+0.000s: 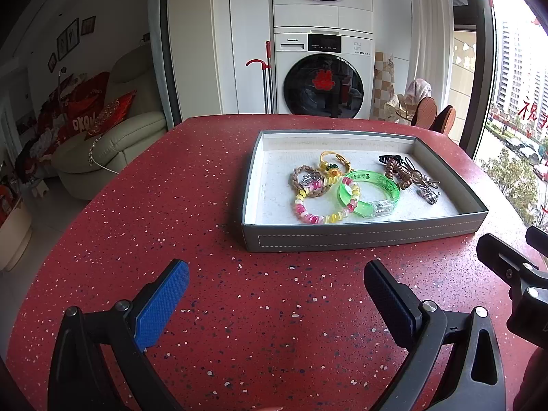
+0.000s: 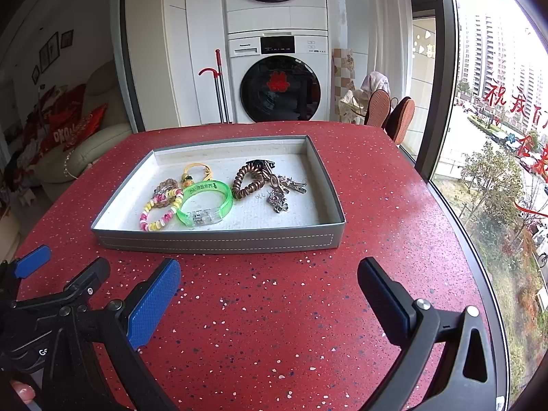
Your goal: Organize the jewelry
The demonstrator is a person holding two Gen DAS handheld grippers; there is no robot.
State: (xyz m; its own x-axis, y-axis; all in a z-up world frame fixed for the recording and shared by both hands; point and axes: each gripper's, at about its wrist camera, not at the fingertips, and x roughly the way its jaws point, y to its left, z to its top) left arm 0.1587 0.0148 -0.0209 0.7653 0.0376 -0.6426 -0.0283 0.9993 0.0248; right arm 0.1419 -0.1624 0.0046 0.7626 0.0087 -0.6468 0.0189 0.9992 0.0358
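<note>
- Bare speckled red table (image 2: 274,308) fills the lower frame between both grippers and the tray; nothing blocks the way.
- Left gripper (image 1: 275,274) and right gripper (image 2: 269,272) hover spread wide, holding nothing.
- Mid-frame, grey tray (image 2: 219,241) holds a green bangle (image 2: 205,202), beaded bracelet (image 2: 161,210), brown coil tie (image 2: 248,179) and metal clips (image 2: 282,191).
- Beyond, at top centre: stacked washing machines (image 2: 279,68).

Red speckled stone-look tabletop (image 1: 154,205), round-edged, carrying only a shallow grey rectangular tray with white stitching and pale lining (image 1: 363,238) toward the far middle.
</note>
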